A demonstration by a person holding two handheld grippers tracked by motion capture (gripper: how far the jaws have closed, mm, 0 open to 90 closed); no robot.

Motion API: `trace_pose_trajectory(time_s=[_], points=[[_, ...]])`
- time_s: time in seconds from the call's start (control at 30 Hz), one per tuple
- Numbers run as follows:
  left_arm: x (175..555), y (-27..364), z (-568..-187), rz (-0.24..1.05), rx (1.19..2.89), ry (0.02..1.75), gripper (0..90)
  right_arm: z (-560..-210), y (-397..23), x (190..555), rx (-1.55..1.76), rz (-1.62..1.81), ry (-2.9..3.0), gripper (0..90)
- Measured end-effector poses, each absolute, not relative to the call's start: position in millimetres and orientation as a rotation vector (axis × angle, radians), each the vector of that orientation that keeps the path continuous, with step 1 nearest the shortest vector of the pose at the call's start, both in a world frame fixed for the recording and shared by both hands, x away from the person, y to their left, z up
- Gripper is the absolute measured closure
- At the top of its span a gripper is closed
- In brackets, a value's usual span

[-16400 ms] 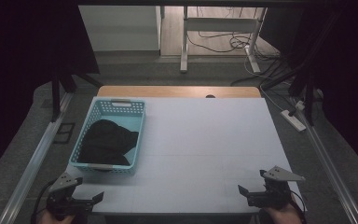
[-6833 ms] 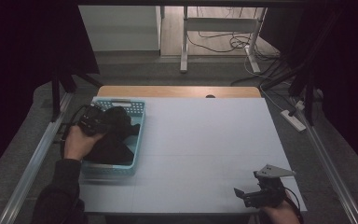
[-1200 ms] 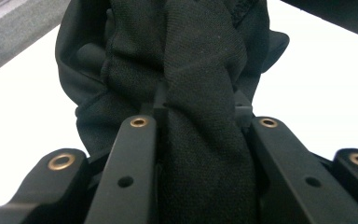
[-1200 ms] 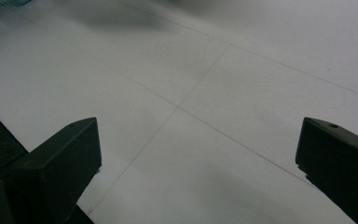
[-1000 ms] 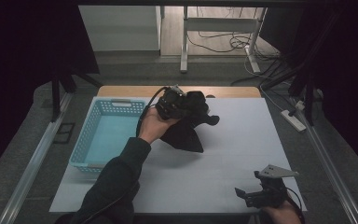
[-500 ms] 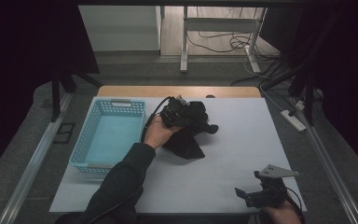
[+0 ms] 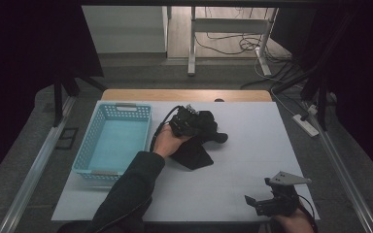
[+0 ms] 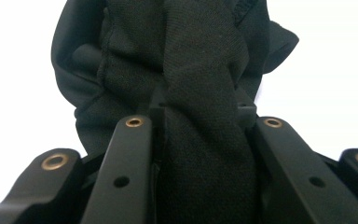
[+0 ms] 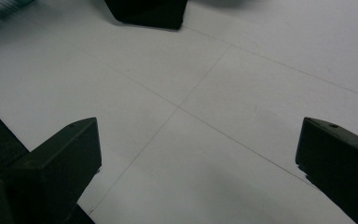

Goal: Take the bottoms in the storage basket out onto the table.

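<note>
Overhead, the left gripper [image 7: 188, 122] pinches a black garment [image 7: 199, 141] just right of the empty blue basket [image 7: 111, 141], letting it drape onto the white table [image 7: 252, 160]; the right gripper [image 7: 272, 200] rests well away. Along the left gripper, jaws clamp a fold of cloth [image 8: 205, 116]. Along the right, jaws [image 9: 200, 172] stand wide apart, empty, likely waiting.

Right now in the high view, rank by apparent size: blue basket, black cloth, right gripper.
1. blue basket, clearly largest.
2. black cloth, partly hidden behind the left gripper.
3. right gripper, smallest, despite sitting nearest the camera.
</note>
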State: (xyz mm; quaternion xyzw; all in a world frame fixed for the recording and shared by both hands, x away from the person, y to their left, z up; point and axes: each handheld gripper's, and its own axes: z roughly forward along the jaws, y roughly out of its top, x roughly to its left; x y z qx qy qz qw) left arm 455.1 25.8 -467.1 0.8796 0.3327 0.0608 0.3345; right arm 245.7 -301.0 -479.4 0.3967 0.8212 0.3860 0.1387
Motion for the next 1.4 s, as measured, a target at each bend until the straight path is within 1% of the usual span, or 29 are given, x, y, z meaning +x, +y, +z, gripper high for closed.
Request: trace_pose_trajectory(time_s=[0.23,0.4,0.67,0.77,0.8,0.93,0.97,1.0,1.1,1.4], points=[[455.9,22.1,-481.0,0.137,2.317,0.864,67.0,-479.4,-300.9,245.6,1.146,1.116,2.375,0.3],[455.4,20.1,-487.3,0.145,2.328,0.859,64.9,-479.5,-301.0,245.6,1.145,1.117,2.376,0.3],[456.4,18.5,-498.0,0.142,2.367,0.861,57.6,-479.5,-300.8,245.6,1.143,1.116,2.377,0.3],[456.5,16.6,-500.7,0.146,2.385,0.864,49.3,-479.5,-300.8,245.6,1.143,1.115,2.377,0.3],[456.7,16.3,-501.5,0.151,2.395,0.864,49.3,-479.5,-300.8,245.7,1.143,1.115,2.378,0.3],[457.5,15.7,-503.9,0.154,2.403,0.879,42.8,-479.6,-300.6,245.6,1.142,1.114,2.378,0.3],[457.9,15.7,-504.5,0.152,2.403,0.884,38.9,-479.6,-300.6,245.7,1.142,1.114,2.379,0.3],[458.3,15.8,-504.9,0.153,2.405,0.887,38.9,-479.6,-300.6,245.7,1.142,1.114,2.379,0.3],[458.9,16.0,-505.7,0.158,2.404,0.897,34.1,-479.6,-300.5,245.7,1.142,1.113,2.38,0.3],[460.3,16.9,-504.0,0.167,2.402,0.916,17.2,-479.7,-300.4,245.7,1.14,1.111,2.382,0.3]])
